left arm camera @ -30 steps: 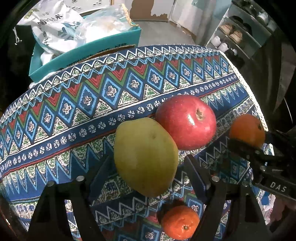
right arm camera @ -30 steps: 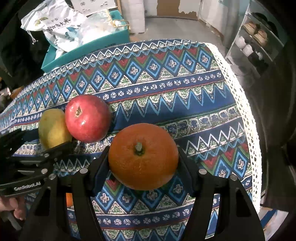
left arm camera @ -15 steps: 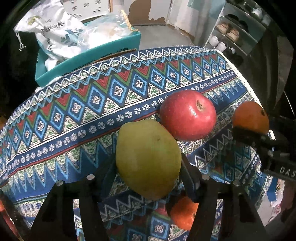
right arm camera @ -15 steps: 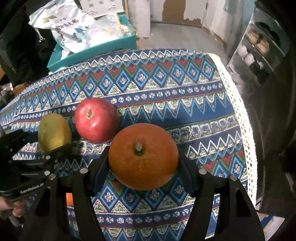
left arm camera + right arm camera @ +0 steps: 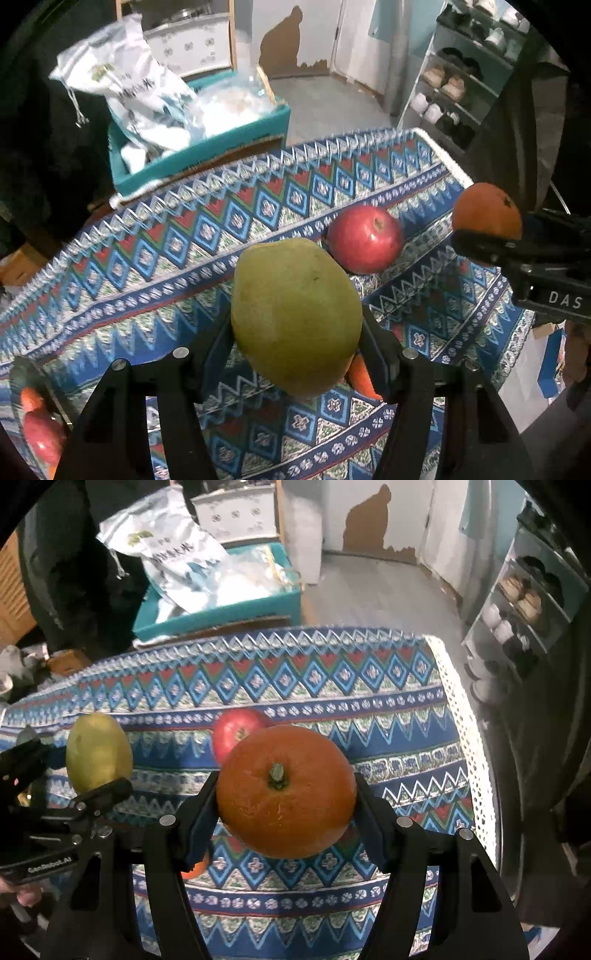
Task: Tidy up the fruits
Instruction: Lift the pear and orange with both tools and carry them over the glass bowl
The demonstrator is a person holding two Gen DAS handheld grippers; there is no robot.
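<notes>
My left gripper [image 5: 297, 332] is shut on a yellow-green pear [image 5: 297, 317], held clear above the patterned tablecloth [image 5: 184, 236]. In the right wrist view the right gripper [image 5: 284, 805] is shut on a large orange [image 5: 284, 794], stem facing the camera, also off the cloth. A red apple [image 5: 364, 240] lies on the cloth between the two held fruits; it shows partly behind the orange as the apple [image 5: 236, 731]. The pear [image 5: 98, 753] appears at the left of that view. A small orange [image 5: 360, 376] lies on the cloth, mostly hidden under the pear.
A teal box [image 5: 221, 609] with white bags stands beyond the table's far edge. A shoe rack [image 5: 524, 602] is at the right, past the lace-edged side of the cloth. At the lower left a blurred dish rim [image 5: 22, 369] shows with red fruit [image 5: 40, 435].
The left jaws closed onto the pear. Both grippers then rose, lifting the pear and the large orange off the cloth; the apple stayed where it was.
</notes>
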